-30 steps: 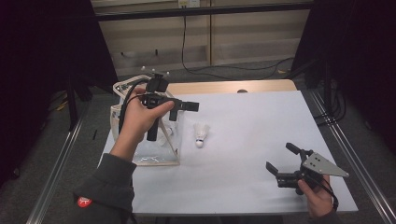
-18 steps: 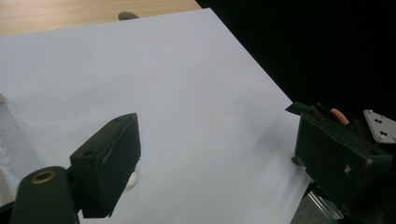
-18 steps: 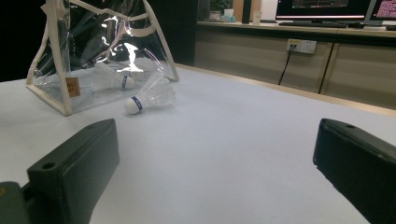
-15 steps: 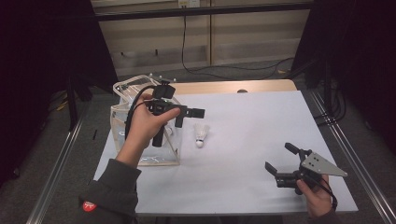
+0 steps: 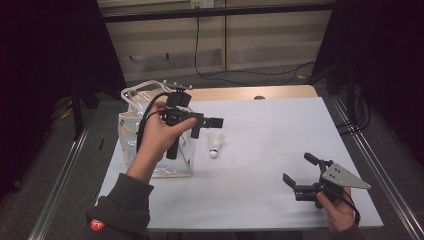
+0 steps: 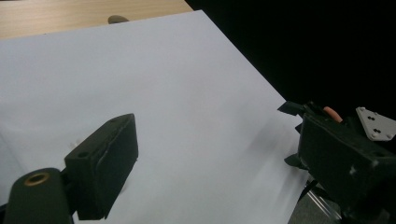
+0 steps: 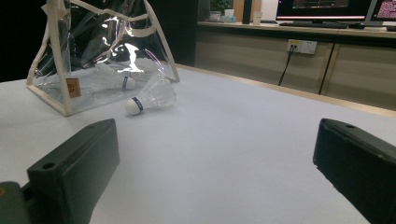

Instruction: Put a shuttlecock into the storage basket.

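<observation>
A white shuttlecock [image 5: 215,145] [image 7: 149,98] lies on the white table [image 5: 270,135], just right of a clear plastic bag [image 5: 131,131] [image 7: 60,60]. A second shuttlecock [image 7: 110,79] rests inside the bag. My left gripper [image 5: 206,127] [image 6: 217,135] hovers above the bag's right edge, open, with its jaws wide apart and nothing between them; it points right, over the table. Near the front right corner my right gripper [image 5: 299,169] [image 7: 215,135] is held low, open and empty, facing the shuttlecock and bag.
A wooden strip [image 5: 250,93] runs along the table's far edge. Metal rails [image 5: 65,170] flank both sides, and cables [image 5: 235,74] lie on the floor behind. The right gripper's grey plate [image 6: 373,123] shows at the table's edge in the left gripper view.
My left gripper has moved right and a little nearer, from over the bag to its right edge above the loose shuttlecock. The right gripper has stayed put.
</observation>
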The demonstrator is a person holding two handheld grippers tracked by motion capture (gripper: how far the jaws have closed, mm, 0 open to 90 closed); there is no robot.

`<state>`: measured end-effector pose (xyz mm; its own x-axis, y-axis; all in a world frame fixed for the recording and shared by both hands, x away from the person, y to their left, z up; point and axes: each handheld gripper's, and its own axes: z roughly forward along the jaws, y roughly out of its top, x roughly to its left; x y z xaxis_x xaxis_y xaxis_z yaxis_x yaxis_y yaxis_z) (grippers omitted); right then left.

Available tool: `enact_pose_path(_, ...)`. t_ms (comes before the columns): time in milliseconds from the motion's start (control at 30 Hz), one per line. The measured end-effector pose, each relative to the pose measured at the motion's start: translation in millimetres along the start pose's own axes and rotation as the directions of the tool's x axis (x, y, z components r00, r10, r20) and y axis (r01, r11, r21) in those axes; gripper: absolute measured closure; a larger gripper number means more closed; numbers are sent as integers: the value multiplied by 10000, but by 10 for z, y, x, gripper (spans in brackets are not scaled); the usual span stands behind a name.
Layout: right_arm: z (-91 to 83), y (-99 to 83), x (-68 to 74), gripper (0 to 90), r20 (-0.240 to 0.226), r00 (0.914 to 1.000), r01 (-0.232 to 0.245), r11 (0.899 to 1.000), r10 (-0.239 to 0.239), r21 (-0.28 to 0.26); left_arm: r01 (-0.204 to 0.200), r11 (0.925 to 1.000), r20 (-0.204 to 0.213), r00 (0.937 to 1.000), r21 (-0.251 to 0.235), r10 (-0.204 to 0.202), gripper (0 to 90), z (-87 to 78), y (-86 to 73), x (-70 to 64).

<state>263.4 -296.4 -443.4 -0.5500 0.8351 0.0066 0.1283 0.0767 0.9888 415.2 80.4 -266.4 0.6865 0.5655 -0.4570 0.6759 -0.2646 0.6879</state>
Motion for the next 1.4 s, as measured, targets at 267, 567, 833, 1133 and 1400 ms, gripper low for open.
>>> enact_pose_path(267, 3, 1, -11, 3, 5, 10000, -1, 10000, 1, 23, -36, 9999, 453, 9990, 162, 29, 109, 120, -78, -76)
enact_pose_path(567, 37, 8, 4, 3, -90, 10000, -4, 10000, 4, 35, 38, 9997, 519, 9986, 259, -51, 102, 209, -204, -59)
enact_pose_path(833, 32, 12, 5, 3, -117, 9999, -29, 10000, 29, -2, -113, 9993, 374, 9992, 359, 100, 89, 285, -272, -74)
enact_pose_path(1133, 21, 10, 2, 3, -99, 9999, -13, 10000, 13, 6, -37, 9989, 295, 9996, 470, 24, 66, 428, -380, -32)
enact_pose_path(1400, 25, 8, -1, 3, -98, 9999, -20, 10000, 20, -7, -115, 9986, 271, 9996, 515, 102, 53, 518, -471, 0)
